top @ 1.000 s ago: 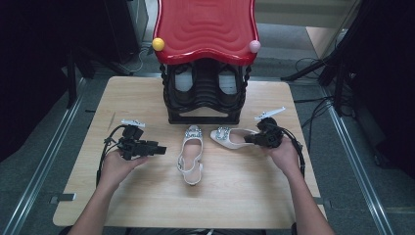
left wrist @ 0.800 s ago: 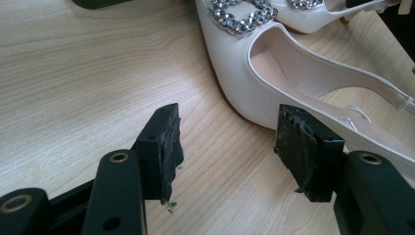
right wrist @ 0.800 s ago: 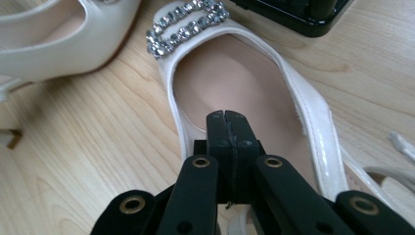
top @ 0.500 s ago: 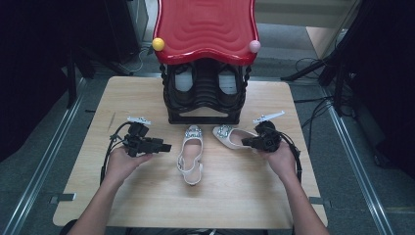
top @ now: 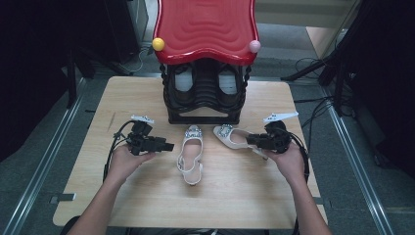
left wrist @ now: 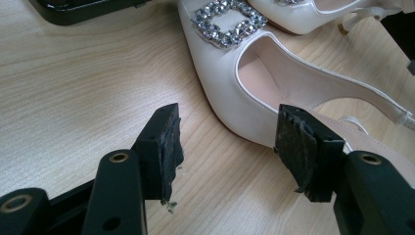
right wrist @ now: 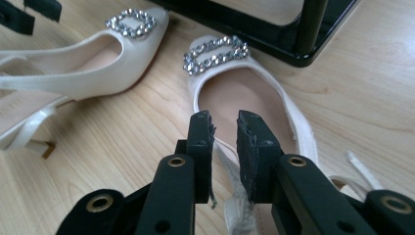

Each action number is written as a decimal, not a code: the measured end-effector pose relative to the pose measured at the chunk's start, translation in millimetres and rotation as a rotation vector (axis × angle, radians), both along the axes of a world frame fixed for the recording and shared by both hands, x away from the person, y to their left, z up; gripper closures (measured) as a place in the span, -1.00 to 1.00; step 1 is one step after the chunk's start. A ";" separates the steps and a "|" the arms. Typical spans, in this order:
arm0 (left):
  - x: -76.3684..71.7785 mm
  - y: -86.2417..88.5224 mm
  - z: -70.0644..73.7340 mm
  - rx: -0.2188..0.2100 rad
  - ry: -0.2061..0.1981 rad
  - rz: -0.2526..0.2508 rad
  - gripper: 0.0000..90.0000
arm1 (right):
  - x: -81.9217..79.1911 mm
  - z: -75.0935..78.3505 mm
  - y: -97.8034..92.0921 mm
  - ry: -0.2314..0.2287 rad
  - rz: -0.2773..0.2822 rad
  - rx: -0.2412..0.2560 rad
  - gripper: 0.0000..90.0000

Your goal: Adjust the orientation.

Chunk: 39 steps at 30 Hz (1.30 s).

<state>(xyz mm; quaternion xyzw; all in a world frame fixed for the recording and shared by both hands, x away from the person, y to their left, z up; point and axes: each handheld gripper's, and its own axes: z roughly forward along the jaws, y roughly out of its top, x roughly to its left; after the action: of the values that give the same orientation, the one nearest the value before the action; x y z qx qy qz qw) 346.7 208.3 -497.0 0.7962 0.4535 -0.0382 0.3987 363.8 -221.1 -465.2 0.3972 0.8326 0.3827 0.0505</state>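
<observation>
Nearer now, the spread-jawed left gripper [top: 169, 146] sits beside one shoe [top: 191, 154]; right gripper [top: 250, 140] pinches the other shoe's strap [right wrist: 226, 155].

Two shoes [top: 190, 155] lie before the rack [top: 204, 100] (mid-table [top: 147, 205]).

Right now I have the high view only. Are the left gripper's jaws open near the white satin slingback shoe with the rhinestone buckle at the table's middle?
Observer: Yes. The left gripper view shows the left gripper with its jaws wide apart, aimed at the side of the white satin slingback shoe.
Operator: And the right gripper at the other shoe?
Observer: In the right gripper view, the right gripper has its jaws almost together over the opening of the second white buckled shoe. A pale heel strap runs between them, but I cannot tell whether it is pinched.
</observation>
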 end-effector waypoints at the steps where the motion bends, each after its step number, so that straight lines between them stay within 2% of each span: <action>1: 0.2 -0.2 0.1 0.000 0.001 -0.001 -0.05 | 0.6 -2.8 0.8 0.007 0.008 -0.003 0.71; 7: 0.7 -2.2 -0.8 0.001 0.005 -0.007 -0.05 | 5.1 -17.0 7.0 0.032 0.030 -0.048 0.70; 10: 0.6 -2.4 -0.8 0.006 0.005 -0.006 -0.05 | 6.9 -19.3 9.3 0.039 0.034 -0.043 0.70; 15: 0.1 -3.2 -0.5 0.008 0.000 -0.005 -0.05 | 8.7 -28.7 22.3 0.053 0.059 -0.094 0.71; 17: 0.3 -2.6 -0.3 0.006 0.004 -0.007 -0.05 | 11.1 -30.9 24.2 0.057 0.059 -0.091 0.76; 22: 0.8 -1.8 -0.8 0.003 0.007 -0.007 -0.04 | 11.7 -29.4 26.3 0.072 0.039 -0.086 0.92; 30: 0.4 -0.7 -0.3 0.006 0.005 -0.007 -0.04 | 4.2 -18.2 42.7 0.034 0.041 -0.101 0.96; 35: -0.7 -1.1 -0.8 0.009 0.005 -0.005 -0.04 | 0.5 -16.8 55.7 0.051 0.036 -0.094 0.97; 39: -1.7 0.8 -1.1 0.010 0.006 -0.002 -0.04 | -1.5 -18.3 68.6 0.074 0.052 -0.067 0.96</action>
<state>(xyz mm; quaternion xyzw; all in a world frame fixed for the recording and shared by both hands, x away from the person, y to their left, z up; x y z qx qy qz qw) 344.9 209.2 -498.1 0.7986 0.4538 -0.0388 0.3933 362.3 -152.5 -483.5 0.3873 0.8563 0.3408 0.0231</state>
